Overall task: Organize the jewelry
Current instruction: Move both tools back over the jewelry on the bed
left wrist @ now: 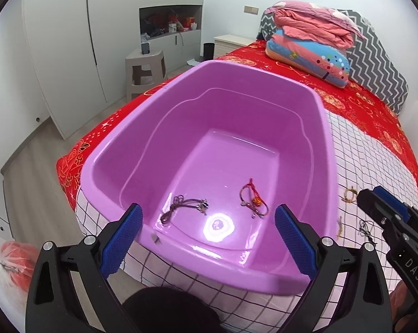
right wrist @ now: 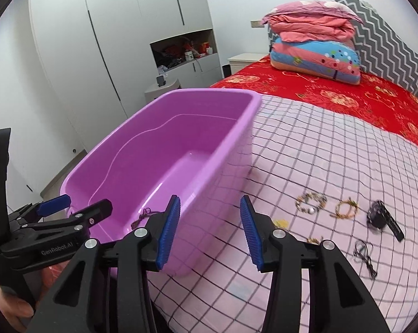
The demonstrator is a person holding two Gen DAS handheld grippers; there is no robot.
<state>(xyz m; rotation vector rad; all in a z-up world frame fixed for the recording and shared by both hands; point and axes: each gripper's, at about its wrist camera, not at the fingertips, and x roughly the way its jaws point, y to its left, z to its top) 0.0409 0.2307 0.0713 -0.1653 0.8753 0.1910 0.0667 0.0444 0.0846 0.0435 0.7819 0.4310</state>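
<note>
Basically, the purple tub (left wrist: 142,138) sat on the checked pink cloth (right wrist: 306,144) on the bed, with two pieces already on its floor: a dark cord bracelet (left wrist: 185,206) with metal charms and a red cord bracelet (left wrist: 253,201) with a small orange bead. Both lay inside the tub just beyond the left tongs (left wrist: 209,219), between the lines of its two blue pads and touching neither; those tongs stood wide apart with nothing in them. On the cloth right of the tub lay a beaded bracelet (right wrist: 311,202), a tan woven bracelet (right wrist: 346,208), a black watch (right wrist: 383,217) and a thin dark chain (right wrist: 364,254), all off to the right of the right tongs (right wrist: 210,231). Right tongs stood partly apart over the tub's near corner, empty.
</note>
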